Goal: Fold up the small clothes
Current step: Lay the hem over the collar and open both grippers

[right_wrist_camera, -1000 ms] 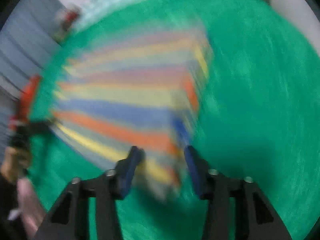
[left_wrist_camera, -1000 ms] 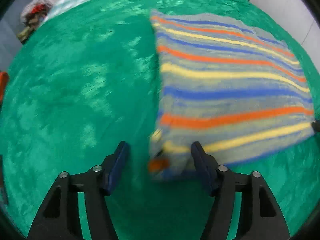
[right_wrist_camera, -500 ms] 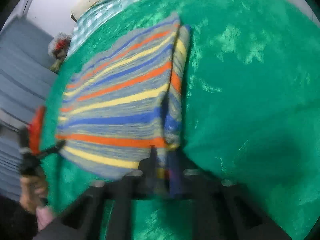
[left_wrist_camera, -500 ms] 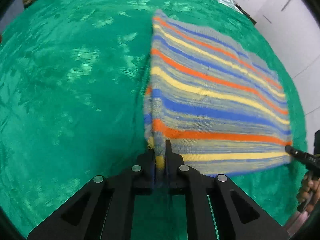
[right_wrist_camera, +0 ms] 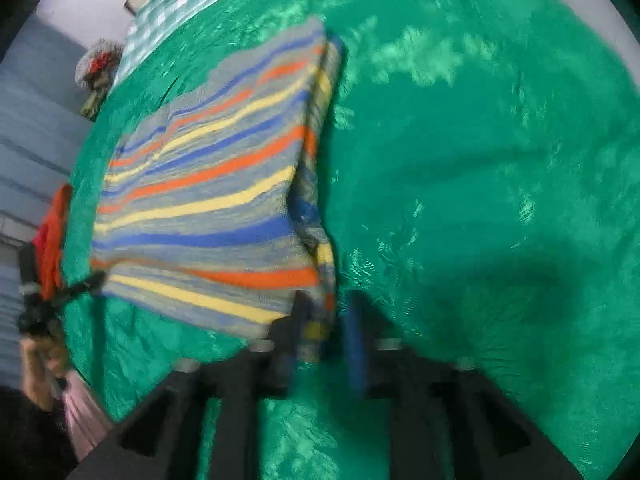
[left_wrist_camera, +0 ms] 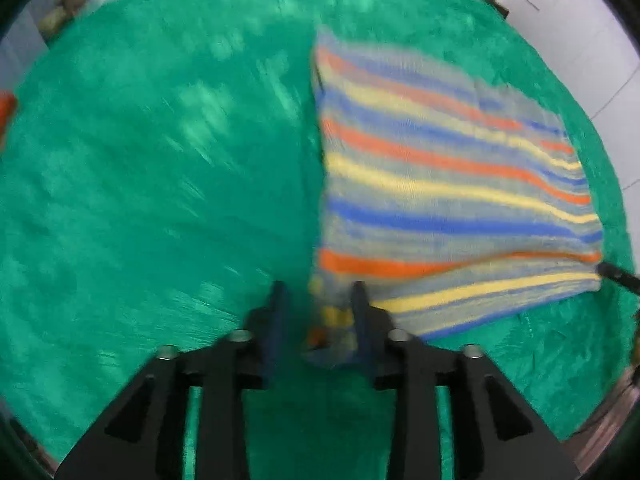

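A striped knit garment [left_wrist_camera: 448,200], grey with orange, yellow and blue bands, lies folded on a green velvet cover [left_wrist_camera: 160,184]. My left gripper [left_wrist_camera: 318,312] stands open around the garment's near left corner, jaws a hand's width apart. In the right wrist view the same garment [right_wrist_camera: 208,208] lies to the left, with its folded edge on the right side. My right gripper [right_wrist_camera: 326,320] is open around the near right corner. The tip of the right gripper shows at the far right of the left wrist view [left_wrist_camera: 616,274].
The green cover [right_wrist_camera: 480,200] spreads wide on all sides of the garment. A checked cloth [right_wrist_camera: 180,12] and a small toy [right_wrist_camera: 100,68] lie at the far edge. An orange item [right_wrist_camera: 52,240] sits by the person's left hand [right_wrist_camera: 38,364].
Both grippers were shut on the garment's near corners half a second ago. Now both have opened, and the corners lie loose between the jaws.
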A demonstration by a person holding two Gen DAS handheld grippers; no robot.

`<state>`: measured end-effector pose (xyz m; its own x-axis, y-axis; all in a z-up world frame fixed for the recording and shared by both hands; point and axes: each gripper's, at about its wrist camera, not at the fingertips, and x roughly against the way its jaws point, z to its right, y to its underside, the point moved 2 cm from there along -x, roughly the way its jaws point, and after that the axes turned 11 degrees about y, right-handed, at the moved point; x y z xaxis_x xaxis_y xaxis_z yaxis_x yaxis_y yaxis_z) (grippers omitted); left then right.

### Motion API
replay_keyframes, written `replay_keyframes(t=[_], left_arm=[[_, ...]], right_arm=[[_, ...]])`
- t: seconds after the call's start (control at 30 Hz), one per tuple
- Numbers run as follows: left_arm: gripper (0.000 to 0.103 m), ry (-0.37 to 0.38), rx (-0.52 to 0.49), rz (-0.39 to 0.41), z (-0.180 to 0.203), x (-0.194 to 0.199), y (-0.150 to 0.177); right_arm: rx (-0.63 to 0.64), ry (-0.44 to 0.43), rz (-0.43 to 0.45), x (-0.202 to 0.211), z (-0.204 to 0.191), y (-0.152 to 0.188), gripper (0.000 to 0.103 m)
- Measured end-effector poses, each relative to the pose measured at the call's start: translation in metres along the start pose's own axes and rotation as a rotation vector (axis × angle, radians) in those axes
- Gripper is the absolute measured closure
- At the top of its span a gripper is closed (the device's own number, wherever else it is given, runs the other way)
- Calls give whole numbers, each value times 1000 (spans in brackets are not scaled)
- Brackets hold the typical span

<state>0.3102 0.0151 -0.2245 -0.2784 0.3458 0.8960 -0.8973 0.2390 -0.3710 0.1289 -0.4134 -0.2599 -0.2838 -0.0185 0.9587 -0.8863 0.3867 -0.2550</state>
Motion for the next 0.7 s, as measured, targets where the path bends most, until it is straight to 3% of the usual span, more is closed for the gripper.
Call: replay_keyframes(t=[0.03,0.13,0.23,0.3,0.37,0.4,0.47,0.57,0.6,0.7], left_arm=[[41,-17,-24,57,3,15,-5],[40,-22,-95,163,29,38,-19],[38,58,-176,173,66,25,-22],[38,62,-216,146,84,1,-13],[38,36,-263,56,94,-31,14],[39,-1,-299,-13,96,-49,24],[39,-25,-363,5,99,-43,36],[34,71,-273,52,92,-10,15],[25,102,-236,91,91,-2,1],[21,99,-187,158,96,-12,-46]], right_arm=[[43,61,44,13,-1,0,61],[123,130,152,50,-15,-6,61],[215,44,226,74,-57,-15,61],[294,-33,211,63,-90,-13,61],[298,-65,170,34,-109,-12,62],[289,-54,113,11,-110,-10,62],[299,-20,-20,-26,-104,0,63],[307,-18,16,0,-104,-12,65],[290,-31,59,12,-105,-24,65],[300,6,157,24,-118,-63,65]])
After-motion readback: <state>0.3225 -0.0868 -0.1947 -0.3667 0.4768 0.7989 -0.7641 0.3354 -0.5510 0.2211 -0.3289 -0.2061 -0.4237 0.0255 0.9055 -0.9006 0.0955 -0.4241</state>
